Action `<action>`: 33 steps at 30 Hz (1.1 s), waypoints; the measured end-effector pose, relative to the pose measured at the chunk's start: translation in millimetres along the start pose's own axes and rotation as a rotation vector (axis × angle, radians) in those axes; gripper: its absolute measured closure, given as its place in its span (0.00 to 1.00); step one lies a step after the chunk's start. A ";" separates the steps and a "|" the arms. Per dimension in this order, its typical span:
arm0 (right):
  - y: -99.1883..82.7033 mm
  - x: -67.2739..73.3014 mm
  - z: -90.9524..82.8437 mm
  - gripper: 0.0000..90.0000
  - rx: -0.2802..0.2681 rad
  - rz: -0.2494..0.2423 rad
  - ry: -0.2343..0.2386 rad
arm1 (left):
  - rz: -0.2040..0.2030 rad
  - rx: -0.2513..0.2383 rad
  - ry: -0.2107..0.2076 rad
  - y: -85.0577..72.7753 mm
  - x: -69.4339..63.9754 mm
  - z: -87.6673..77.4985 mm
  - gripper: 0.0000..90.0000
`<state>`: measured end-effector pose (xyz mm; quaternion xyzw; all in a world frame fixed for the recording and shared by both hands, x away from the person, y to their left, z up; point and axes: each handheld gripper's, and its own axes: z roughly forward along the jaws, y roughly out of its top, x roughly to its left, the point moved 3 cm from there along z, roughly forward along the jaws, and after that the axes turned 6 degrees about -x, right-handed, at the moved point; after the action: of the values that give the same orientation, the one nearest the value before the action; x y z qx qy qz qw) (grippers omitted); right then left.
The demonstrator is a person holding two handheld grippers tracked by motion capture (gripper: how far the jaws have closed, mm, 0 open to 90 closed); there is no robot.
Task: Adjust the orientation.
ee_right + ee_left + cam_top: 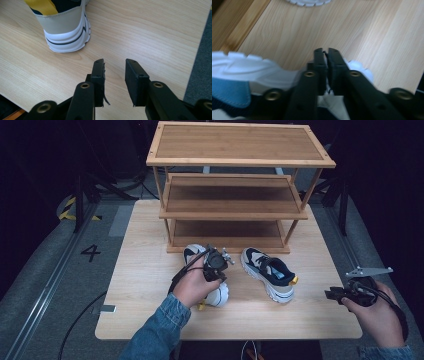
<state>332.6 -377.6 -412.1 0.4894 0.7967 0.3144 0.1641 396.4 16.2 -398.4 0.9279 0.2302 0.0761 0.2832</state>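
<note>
Left hand-held gripper (326,53) nearly closed over left shoe (216,292); right hand-held gripper (114,65) spread, near table edge (193,62).

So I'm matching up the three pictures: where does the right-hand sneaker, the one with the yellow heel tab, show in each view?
High view: the right sneaker lies mid-table in front of the wooden shoe rack, toe toward the rack.
Left gripper view: a toothed white sole edge at the top, probably this sneaker.
Right gripper view: its heel at upper left.
Shared landmark: the light wooden tabletop.
</note>
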 end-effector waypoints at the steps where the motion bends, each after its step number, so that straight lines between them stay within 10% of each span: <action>1: -1.3 -0.3 -1.5 0.78 -0.002 0.006 -0.004 | 0.014 -0.060 0.000 5.2 -1.9 -0.4 0.83; 4: -5.5 -2.3 -7.0 0.77 -0.008 0.013 -0.016 | 0.016 -0.151 0.001 12.0 -1.2 -3.7 0.64; 19: 10.9 4.2 9.7 0.74 -0.004 -0.026 0.018 | -0.039 -0.171 0.037 -15.5 -4.0 -51.2 0.57; 33: 23.5 12.7 21.0 0.73 -0.001 -0.060 0.054 | 0.029 -0.151 -0.022 -6.0 -34.0 -16.2 0.55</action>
<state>354.5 -351.6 -411.6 0.4567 0.8149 0.3228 0.1523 359.8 12.5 -388.7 0.9080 0.2070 0.0871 0.3538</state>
